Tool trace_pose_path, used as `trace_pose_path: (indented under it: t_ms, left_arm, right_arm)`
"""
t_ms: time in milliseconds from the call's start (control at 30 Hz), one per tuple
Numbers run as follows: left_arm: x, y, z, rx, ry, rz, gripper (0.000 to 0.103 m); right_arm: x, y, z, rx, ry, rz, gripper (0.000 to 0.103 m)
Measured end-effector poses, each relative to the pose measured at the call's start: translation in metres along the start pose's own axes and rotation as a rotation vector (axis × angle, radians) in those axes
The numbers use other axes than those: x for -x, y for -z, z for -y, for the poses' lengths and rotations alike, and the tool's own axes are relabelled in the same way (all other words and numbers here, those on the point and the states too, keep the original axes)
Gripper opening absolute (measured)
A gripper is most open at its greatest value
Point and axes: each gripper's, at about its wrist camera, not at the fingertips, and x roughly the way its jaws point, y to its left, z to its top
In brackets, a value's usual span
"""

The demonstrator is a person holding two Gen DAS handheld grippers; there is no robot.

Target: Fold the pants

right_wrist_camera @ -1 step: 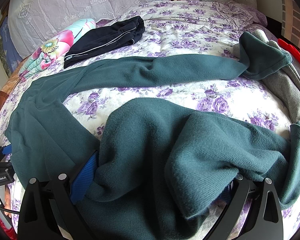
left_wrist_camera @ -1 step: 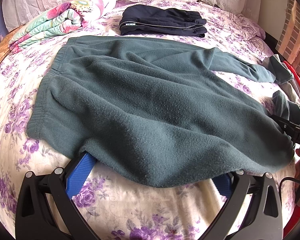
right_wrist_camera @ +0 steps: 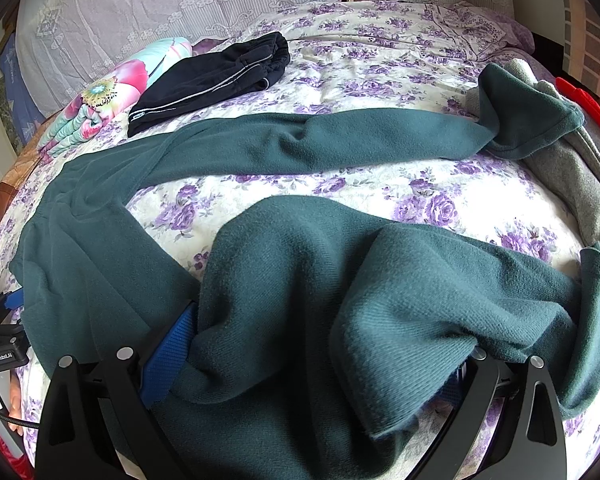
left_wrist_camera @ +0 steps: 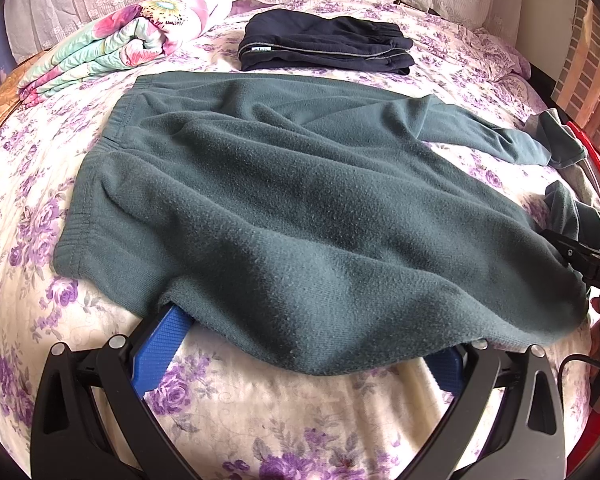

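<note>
Dark green fleece pants (left_wrist_camera: 300,208) lie spread on the floral bed, waistband at the left. One leg (right_wrist_camera: 340,140) stretches across toward the far right; the near leg (right_wrist_camera: 380,300) is bunched over my right gripper. My left gripper (left_wrist_camera: 304,344) has its jaws wide apart, its blue pads (left_wrist_camera: 160,344) tucked under the near edge of the pants. My right gripper (right_wrist_camera: 312,352) also stands wide, the cloth draped over its blue pads (right_wrist_camera: 168,352). Whether either pinches cloth is hidden. The right gripper's body shows at the right edge of the left wrist view (left_wrist_camera: 588,260).
Folded dark navy pants (left_wrist_camera: 324,44) lie at the back of the bed. A rolled floral quilt (left_wrist_camera: 112,52) lies at the back left. A grey garment (right_wrist_camera: 588,188) hangs over the right edge by a red object (right_wrist_camera: 588,108). Pillows line the headboard.
</note>
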Motion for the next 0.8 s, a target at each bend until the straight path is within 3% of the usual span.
trace_pose_path:
  t_ms: [167, 300, 400, 433, 467, 567, 700, 800]
  left_arm:
    - [0.000, 0.000, -0.003, -0.005, 0.025, -0.005, 0.099]
    - [0.007, 0.003, -0.012, -0.053, 0.062, -0.045, 0.099]
    - [0.020, 0.008, -0.043, -0.008, 0.042, -0.070, 0.099]
    - [0.026, 0.010, -0.059, 0.022, 0.091, -0.065, 0.098]
    - [0.033, 0.012, -0.073, 0.064, 0.189, -0.050, 0.098]
    - [0.039, 0.010, -0.100, 0.181, 0.338, -0.062, 0.098]
    - [0.029, -0.003, -0.112, 0.277, 0.395, -0.081, 0.098]
    - [0.020, -0.013, -0.120, 0.322, 0.405, -0.059, 0.098]
  right_arm:
    - [0.001, 0.001, 0.002, -0.005, -0.025, -0.002, 0.100]
    - [0.016, 0.008, 0.014, -0.030, -0.125, -0.004, 0.100]
    - [0.037, 0.030, 0.028, -0.007, -0.216, -0.003, 0.100]
    - [0.045, 0.039, 0.032, 0.014, -0.229, -0.006, 0.100]
    - [0.051, 0.046, 0.038, 0.033, -0.240, -0.003, 0.100]
    - [0.065, 0.065, 0.049, 0.074, -0.321, 0.051, 0.100]
    - [0.066, 0.061, 0.066, -0.054, -0.422, 0.045, 0.100]
    - [0.064, 0.058, 0.073, -0.135, -0.442, 0.060, 0.100]
